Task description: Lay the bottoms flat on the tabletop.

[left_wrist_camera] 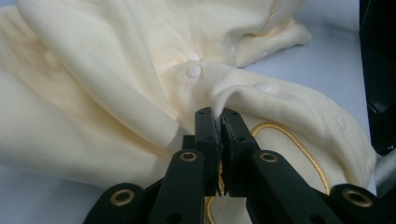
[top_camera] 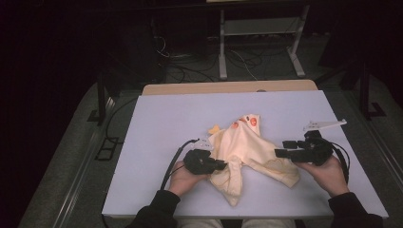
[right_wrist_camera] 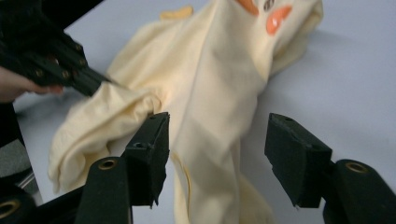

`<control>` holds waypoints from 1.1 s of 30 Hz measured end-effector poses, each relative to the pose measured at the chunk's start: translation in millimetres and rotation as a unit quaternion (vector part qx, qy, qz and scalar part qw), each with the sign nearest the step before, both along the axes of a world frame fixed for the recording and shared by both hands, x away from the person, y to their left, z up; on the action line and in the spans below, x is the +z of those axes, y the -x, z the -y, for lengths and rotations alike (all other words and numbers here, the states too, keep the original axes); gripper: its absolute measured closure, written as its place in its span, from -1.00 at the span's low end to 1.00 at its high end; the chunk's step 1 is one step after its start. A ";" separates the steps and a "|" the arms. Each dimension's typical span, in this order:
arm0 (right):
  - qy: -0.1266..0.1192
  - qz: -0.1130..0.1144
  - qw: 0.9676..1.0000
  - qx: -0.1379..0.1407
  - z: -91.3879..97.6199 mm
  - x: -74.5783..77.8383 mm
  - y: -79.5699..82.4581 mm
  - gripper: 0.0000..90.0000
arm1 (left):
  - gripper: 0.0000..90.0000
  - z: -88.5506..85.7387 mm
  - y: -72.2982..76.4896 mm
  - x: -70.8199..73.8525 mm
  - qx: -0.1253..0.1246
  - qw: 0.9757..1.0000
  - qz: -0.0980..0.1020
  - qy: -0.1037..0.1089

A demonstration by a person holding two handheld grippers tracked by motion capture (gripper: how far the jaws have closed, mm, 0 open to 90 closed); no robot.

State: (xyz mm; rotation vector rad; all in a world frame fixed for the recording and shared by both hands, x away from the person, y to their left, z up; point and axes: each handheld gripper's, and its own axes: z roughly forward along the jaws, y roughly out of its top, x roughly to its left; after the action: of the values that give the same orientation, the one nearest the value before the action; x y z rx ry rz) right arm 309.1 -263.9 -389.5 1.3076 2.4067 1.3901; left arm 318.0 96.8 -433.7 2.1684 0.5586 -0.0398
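Crowding the pale garment (top_camera: 247, 147), both grippers, bare white table (top_camera: 157, 123) around.

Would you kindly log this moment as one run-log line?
left gripper: shut on garment | right gripper: open, nothing pinched | garment: crumpled on table

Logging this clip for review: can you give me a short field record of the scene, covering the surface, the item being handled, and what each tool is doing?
surface: white table
item: pale yellow baby garment with orange print, crumpled near the middle of the table
left tool: shut on a fold of the garment beside a snap button
right tool: jaws apart, not pressing on the cloth, garment lying beyond and between them
hands: one behind each tool, at the near table edge
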 end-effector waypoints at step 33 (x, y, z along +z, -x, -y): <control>0.014 -0.041 0.993 -0.113 -43.1 -14.5 -126.8 -0.43 | 0.89 1.5 -0.5 -1.1 0.000 1.000 0.001 -0.004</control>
State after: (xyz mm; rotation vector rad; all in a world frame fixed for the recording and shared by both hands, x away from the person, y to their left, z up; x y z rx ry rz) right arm 435.9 -220.8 -404.0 1.6014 2.2307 1.2625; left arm 318.5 95.3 -434.8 2.1752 0.5573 -0.0354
